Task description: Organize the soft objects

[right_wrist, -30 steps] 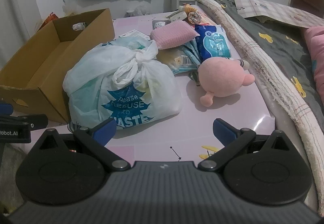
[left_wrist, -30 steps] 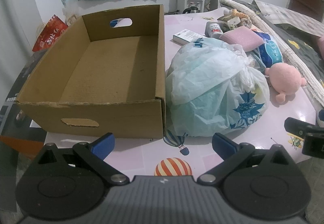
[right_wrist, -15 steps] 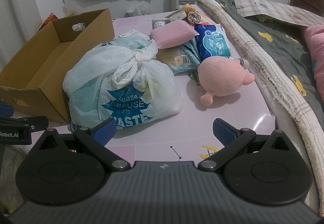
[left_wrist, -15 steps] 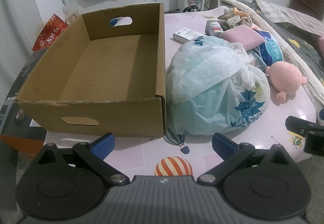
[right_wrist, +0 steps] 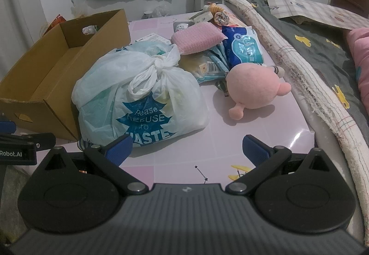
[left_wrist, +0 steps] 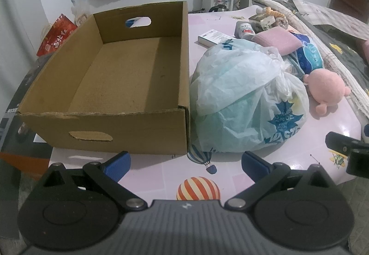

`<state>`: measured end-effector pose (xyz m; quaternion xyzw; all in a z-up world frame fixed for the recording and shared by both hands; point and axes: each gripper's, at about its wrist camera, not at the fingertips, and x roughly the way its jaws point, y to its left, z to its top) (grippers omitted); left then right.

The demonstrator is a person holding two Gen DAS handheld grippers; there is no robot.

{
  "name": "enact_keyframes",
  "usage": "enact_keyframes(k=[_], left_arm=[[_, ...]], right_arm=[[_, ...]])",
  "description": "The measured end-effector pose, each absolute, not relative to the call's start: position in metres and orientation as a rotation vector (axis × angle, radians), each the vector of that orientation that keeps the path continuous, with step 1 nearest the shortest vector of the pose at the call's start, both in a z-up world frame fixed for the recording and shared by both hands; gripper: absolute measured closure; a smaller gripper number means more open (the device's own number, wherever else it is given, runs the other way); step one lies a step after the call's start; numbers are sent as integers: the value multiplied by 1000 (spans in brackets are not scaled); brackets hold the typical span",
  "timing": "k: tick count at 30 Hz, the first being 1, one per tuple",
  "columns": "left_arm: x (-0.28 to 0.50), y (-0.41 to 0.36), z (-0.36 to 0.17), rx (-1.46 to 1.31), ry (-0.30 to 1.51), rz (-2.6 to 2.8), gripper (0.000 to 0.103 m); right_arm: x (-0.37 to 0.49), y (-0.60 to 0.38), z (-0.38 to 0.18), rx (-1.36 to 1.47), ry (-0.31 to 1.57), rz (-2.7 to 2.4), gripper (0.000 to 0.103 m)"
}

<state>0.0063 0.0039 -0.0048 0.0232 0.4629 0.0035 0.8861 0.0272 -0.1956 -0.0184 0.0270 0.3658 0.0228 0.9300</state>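
Centrally, at the left of the left wrist view, a cardboard box is seen with nothing inside. A knotted plastic bag is pressed against its side. Right of centre a pink plush toy is laid on the table. Both the left gripper and right gripper are held spread, grasping nothing.

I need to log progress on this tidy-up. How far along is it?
Nothing looks done: the cardboard box is empty. Nothing is in hand: the left tongs and right tongs are open over the table. Left: the knotted plastic bag, pink plush, pink sponge and blue tissue pack.
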Motion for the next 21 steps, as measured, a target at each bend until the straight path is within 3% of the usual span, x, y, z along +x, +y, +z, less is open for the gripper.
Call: enact_keyframes(k=[21], left_arm=[[6,9,-7,38,970,10,0]], right_arm=[[27,-192,-19,59,755,54,1]])
